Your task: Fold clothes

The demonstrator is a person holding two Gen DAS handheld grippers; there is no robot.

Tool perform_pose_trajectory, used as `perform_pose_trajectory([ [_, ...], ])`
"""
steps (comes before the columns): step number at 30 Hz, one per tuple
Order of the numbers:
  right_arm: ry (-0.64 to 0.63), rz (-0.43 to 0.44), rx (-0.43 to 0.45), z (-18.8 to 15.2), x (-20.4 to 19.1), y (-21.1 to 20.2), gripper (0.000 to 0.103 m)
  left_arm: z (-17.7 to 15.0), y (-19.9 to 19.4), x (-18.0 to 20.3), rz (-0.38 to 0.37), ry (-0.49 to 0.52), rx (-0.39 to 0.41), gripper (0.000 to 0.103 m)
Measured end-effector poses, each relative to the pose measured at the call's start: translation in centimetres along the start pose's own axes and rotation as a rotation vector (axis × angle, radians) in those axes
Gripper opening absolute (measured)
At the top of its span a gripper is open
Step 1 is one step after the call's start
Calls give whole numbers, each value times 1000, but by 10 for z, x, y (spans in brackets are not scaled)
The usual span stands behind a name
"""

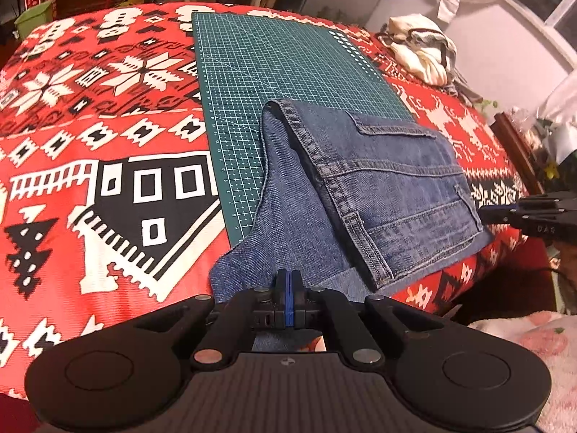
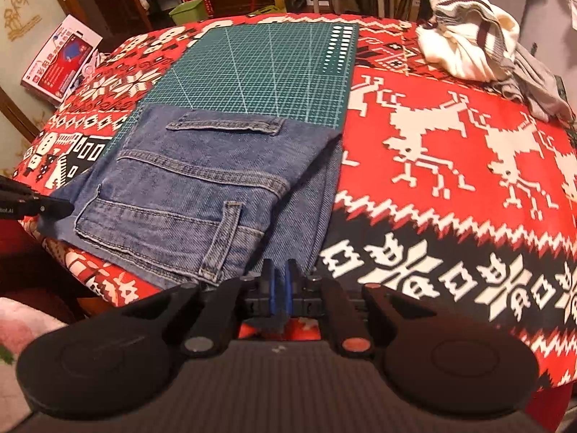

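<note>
The folded blue jeans (image 1: 364, 195) are laid at the near edge of the table, partly on the green cutting mat (image 1: 274, 61) and partly on the red patterned tablecloth (image 1: 90, 115). The left gripper (image 1: 287, 281) is closed on the near left corner of the denim. The right gripper (image 2: 279, 278) is closed on the near right corner, with cloth seen between its fingers. A pile of cream clothes (image 2: 468, 47) is lying at the far right corner.
</note>
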State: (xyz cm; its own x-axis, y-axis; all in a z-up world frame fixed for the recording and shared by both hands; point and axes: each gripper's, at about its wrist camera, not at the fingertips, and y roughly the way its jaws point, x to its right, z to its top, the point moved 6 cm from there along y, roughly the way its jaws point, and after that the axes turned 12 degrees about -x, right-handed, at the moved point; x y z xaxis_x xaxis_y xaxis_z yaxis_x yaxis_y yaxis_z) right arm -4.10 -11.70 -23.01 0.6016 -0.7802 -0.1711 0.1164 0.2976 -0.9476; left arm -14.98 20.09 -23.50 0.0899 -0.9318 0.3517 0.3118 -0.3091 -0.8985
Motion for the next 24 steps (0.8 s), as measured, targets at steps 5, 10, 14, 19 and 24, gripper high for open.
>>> perform_pose_trajectory([
  [5,-21,45,59,2,-13,-22,6,2,-8,8,-9,16,12,2],
  [10,-61,105,84,31,-46,-17,7,27,-4,40,-97,61,59,2],
  [14,-103,84,72,53,-73,5,7,48,15,70,-104,117,65,2],
  [19,-102,78,44,57,-80,27,6,59,50,83,-44,139,17,2],
  [24,-85,77,50,51,-74,31,5,55,63,74,-14,120,11,3],
])
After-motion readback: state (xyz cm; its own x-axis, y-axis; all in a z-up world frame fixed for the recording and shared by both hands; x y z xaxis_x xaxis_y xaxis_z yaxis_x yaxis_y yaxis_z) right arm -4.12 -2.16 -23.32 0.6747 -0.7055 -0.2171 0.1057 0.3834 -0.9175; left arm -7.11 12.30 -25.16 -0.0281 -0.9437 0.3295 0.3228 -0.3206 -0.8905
